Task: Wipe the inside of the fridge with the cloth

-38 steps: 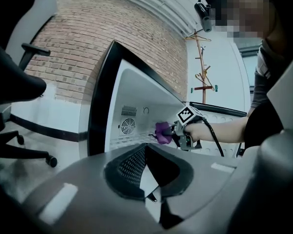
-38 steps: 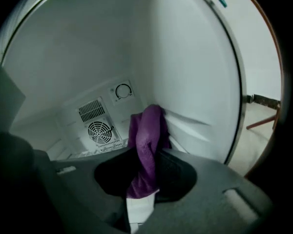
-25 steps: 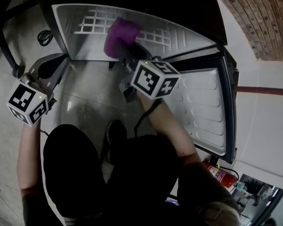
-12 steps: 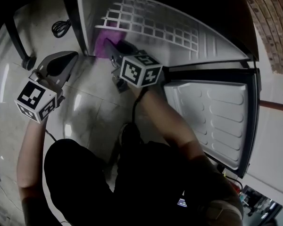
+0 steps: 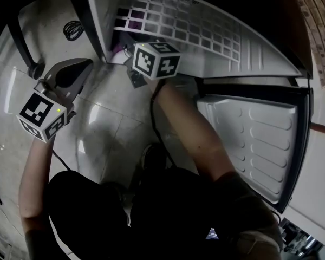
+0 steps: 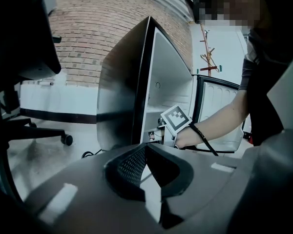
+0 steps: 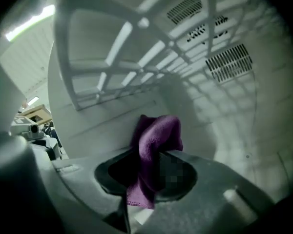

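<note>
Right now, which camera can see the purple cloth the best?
The right gripper view. There the purple cloth fills the middle, pinched in the right gripper inside the fridge, under the wire shelf. The head view catches only purple slivers through the shelf. The left gripper view shows none of it.

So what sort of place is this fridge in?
Likely an office or workshop, not a home kitchen: a brick wall, a wheeled office chair and the fridge standing on pale floor tiles.
</note>
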{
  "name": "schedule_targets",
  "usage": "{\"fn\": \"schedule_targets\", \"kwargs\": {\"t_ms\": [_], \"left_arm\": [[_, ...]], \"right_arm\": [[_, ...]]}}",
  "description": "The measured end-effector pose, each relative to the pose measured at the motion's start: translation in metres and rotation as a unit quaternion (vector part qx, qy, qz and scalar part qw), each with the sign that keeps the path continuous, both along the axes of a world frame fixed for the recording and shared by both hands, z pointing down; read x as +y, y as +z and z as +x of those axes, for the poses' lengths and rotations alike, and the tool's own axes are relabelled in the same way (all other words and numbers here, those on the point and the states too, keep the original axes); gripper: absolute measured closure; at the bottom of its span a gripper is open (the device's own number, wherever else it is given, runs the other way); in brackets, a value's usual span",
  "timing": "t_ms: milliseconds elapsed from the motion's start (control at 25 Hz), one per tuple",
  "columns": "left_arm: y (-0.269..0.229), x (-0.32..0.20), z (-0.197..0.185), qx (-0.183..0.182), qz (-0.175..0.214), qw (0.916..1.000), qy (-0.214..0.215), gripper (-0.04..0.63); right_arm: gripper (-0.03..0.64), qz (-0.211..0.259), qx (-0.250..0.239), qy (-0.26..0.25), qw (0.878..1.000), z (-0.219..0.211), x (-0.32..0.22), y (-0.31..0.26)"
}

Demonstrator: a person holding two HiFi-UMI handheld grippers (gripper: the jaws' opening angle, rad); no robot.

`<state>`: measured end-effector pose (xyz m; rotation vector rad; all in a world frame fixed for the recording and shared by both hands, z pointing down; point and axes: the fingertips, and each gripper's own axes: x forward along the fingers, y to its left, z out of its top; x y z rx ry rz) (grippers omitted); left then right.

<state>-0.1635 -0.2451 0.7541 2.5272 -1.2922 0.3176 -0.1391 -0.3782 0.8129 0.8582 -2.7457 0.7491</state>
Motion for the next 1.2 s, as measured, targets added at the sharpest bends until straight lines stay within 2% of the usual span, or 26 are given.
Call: {"fn": "schedule_targets", "kwargs": {"t_ms": [120, 320, 520, 720, 880, 1040, 1200], "left_arm": [[0.009, -0.001, 0.000, 0.010, -0.013, 0.9998, -0.007, 0.578], [0.018, -0.003, 0.010, 0.002, -0.025, 0.9997, 0.007, 0.578], [0.021, -0.012, 0.012, -0.009, -0.028, 0.9995, 0.011, 0.578], [0.027, -0.008, 0.021, -0.014, -0.031, 0.9993, 0.012, 0.578], [0.042, 0.006, 0.048, -0.014, -0.054, 0.9966, 0.061, 0.578], [0.042, 0.005, 0.080, 0.000, -0.053, 0.9933, 0.103, 0.578], [0.035, -0.007, 0.103, 0.011, -0.045, 0.9909, 0.127, 0.578]], "right_arm": [[0.540, -0.008, 0.071, -0.010, 0.997, 0.000, -0.002, 0.029], [0.540, -0.013, 0.183, -0.012, 0.983, 0.010, -0.004, 0.065], [0.539, -0.013, 0.239, 0.014, 0.971, 0.039, -0.017, 0.079], [0.539, -0.037, 0.273, 0.078, 0.958, 0.099, -0.032, 0.078], [0.538, -0.068, 0.312, 0.127, 0.939, 0.155, -0.036, 0.079], [0.538, -0.099, 0.338, 0.177, 0.919, 0.207, -0.038, 0.078], [0.538, -0.126, 0.391, 0.239, 0.880, 0.260, -0.031, 0.077]]}}
